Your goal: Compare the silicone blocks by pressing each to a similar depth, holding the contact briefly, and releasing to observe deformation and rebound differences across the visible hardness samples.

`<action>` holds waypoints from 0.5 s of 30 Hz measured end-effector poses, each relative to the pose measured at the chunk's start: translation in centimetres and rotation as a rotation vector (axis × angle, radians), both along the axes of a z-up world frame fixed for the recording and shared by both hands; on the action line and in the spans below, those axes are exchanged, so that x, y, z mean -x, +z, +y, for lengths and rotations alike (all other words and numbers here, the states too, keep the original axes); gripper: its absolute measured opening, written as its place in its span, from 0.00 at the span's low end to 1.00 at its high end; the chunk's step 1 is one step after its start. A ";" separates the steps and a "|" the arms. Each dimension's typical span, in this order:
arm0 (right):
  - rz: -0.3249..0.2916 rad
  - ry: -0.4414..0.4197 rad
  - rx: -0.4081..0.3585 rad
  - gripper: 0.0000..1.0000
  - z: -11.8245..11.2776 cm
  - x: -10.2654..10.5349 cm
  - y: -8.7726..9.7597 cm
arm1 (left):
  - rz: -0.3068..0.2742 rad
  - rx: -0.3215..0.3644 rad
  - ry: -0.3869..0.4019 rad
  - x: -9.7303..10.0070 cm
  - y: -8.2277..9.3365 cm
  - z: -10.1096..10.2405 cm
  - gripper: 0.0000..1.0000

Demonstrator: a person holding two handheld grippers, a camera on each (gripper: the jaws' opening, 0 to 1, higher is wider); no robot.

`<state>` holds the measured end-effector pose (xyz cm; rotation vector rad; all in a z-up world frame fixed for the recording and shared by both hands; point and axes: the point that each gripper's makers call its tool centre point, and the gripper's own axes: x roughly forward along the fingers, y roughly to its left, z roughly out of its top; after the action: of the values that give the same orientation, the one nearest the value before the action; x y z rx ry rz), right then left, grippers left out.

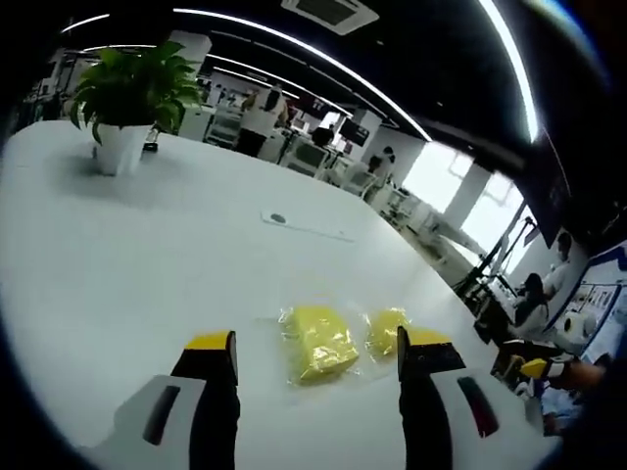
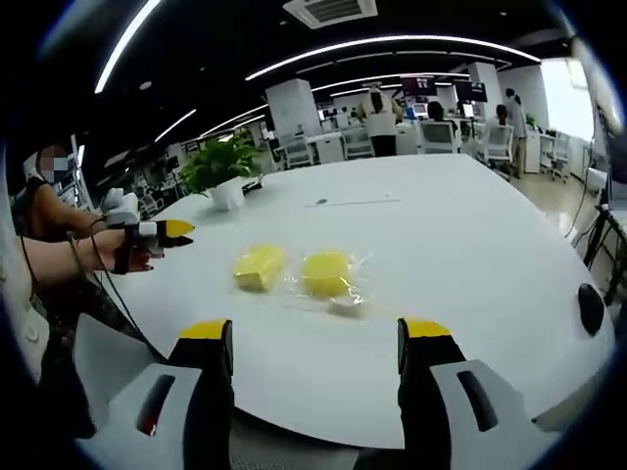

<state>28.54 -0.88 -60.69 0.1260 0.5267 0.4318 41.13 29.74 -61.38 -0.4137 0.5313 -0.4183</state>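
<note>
no pressing has begun, i judge: both tools hang above the white table [image 2: 470,245] with nothing between their jaws. the left gripper [image 1: 315,354] is spread wide and released, looking down at two yellow silicone blocks in clear plastic wrap, the larger block [image 1: 316,341] straight ahead between the jaw tips in view, and the smaller block [image 1: 385,330] just beside it toward the right jaw. the right gripper [image 2: 315,343] is likewise released and empty, facing the same pair from the table's edge, well apart from them. the left gripper also shows at the left of the right gripper view, held in a hand [image 2: 132,250] off the table's side. the next move calls for bringing one gripper down onto a block, squarely. a potted plant [image 1: 127,98] sits in a white pot at the far end; each block sits in its own wrapper.
</note>
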 end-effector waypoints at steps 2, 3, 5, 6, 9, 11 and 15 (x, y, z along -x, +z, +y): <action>0.001 -0.002 0.001 0.63 0.0 0.0 0.0 | 0.008 0.012 0.001 -0.4 -0.2 -0.1 0.65; 0.003 -0.003 0.002 0.63 0.0 0.0 -0.1 | 0.009 0.017 0.003 -0.7 -0.3 -0.1 0.65; 0.003 -0.006 0.003 0.63 0.0 -0.1 -0.1 | 0.016 0.025 0.007 -1.2 -0.6 -0.2 0.64; 0.008 -0.007 0.003 0.63 0.0 -0.1 -0.2 | 0.019 0.025 0.010 -1.4 -0.8 -0.1 0.65; 0.011 -0.006 0.010 0.63 0.0 -0.1 -0.3 | 0.040 0.031 0.007 -1.9 -1.8 -0.2 0.65; 0.012 -0.009 0.009 0.63 -0.1 -0.2 -0.3 | 0.055 0.039 0.006 -2.2 -2.4 -0.4 0.65; 0.023 -0.013 0.017 0.63 -0.2 -0.1 -0.6 | 0.084 0.066 0.007 -2.7 -3.5 -0.8 0.65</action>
<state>28.68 -1.10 -61.26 0.1185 0.5519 0.4140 43.83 28.95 -64.86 -0.4986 0.5989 -0.4135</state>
